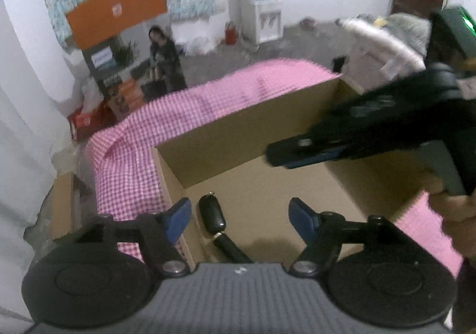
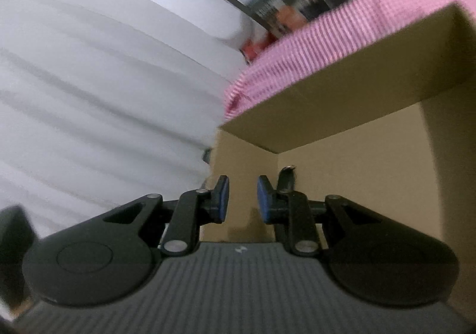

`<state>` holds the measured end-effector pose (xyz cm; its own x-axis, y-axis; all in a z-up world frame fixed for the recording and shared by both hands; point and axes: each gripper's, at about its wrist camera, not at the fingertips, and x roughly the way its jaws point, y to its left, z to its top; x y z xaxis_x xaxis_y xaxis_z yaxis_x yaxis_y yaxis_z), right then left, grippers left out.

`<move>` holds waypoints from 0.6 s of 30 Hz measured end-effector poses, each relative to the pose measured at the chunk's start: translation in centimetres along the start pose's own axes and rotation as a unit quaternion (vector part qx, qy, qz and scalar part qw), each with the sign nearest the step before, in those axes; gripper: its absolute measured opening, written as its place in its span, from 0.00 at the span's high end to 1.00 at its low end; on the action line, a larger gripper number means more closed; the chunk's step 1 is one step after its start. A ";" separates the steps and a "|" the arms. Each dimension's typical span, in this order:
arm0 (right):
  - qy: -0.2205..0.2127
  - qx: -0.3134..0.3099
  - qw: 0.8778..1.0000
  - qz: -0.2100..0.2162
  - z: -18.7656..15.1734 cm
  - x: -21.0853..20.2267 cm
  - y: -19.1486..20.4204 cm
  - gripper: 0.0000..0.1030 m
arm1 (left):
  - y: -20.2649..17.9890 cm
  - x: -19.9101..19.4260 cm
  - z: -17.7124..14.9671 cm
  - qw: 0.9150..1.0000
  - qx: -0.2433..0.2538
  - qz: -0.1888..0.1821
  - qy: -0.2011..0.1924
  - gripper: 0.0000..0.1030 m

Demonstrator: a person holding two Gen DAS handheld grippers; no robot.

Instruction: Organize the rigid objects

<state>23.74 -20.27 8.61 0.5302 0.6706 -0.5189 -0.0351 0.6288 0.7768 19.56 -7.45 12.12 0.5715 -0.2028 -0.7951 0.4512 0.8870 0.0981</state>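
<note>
An open cardboard box (image 1: 238, 137) sits on a pink checked cloth (image 1: 193, 107). A black, elongated object with a small metal ring (image 1: 212, 215) lies on the box floor near its left wall. My left gripper (image 1: 239, 209) hangs open above the box floor, and the black object lies just left of the gap, untouched. My right gripper (image 1: 276, 155) reaches in from the right over the box, shut and empty. In the right wrist view the right gripper (image 2: 242, 197) points at the box's inner corner (image 2: 342, 101), with the black object (image 2: 286, 177) just beyond its right finger.
A hand (image 1: 455, 215) holds the right gripper at the right edge. A flat cardboard piece (image 1: 62, 206) lies left of the cloth. Beyond the table stand an orange box (image 1: 116, 11), a water dispenser (image 1: 261, 15) and a white basket (image 1: 383, 48). White fabric (image 2: 104, 81) hangs at left.
</note>
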 end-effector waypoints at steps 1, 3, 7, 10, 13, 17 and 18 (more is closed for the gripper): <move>-0.012 -0.011 1.000 0.008 -1.0 -2.0 0.3 0.79 | -0.3 -1.4 -0.5 1.000 0.000 -0.004 -0.013 0.25; -0.034 -0.030 0.999 0.019 -2.9 -5.0 0.5 0.78 | -0.9 -3.6 -1.7 0.999 0.000 -0.016 -0.036 0.22; -0.069 -0.070 0.995 0.023 -7.8 -10.2 0.2 0.73 | -3.2 -6.9 -5.5 0.997 0.003 -0.047 -0.067 0.20; -0.084 -0.079 0.993 0.005 -11.4 -12.2 -1.3 0.72 | -5.3 -6.8 -8.9 0.995 -0.002 -0.064 -0.073 0.20; -0.081 -0.071 0.994 -0.023 -14.5 -11.7 -3.2 0.71 | -8.4 -5.1 -12.0 0.996 0.011 -0.062 -0.069 0.23; -0.059 -0.059 0.994 -0.066 -16.6 -8.3 -5.5 0.71 | -11.6 -1.7 -14.6 0.997 0.037 -0.051 -0.049 0.35; -0.054 -0.055 0.994 -0.074 -16.8 -7.6 -6.1 0.71 | -12.2 -0.7 -14.9 0.997 0.041 -0.048 -0.042 0.40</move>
<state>5.71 -22.53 1.84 0.6236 0.5249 -0.5794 -0.0396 0.7614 0.6471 3.46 -11.92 2.58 0.5764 -0.3221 -0.7510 0.5589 0.8259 0.0748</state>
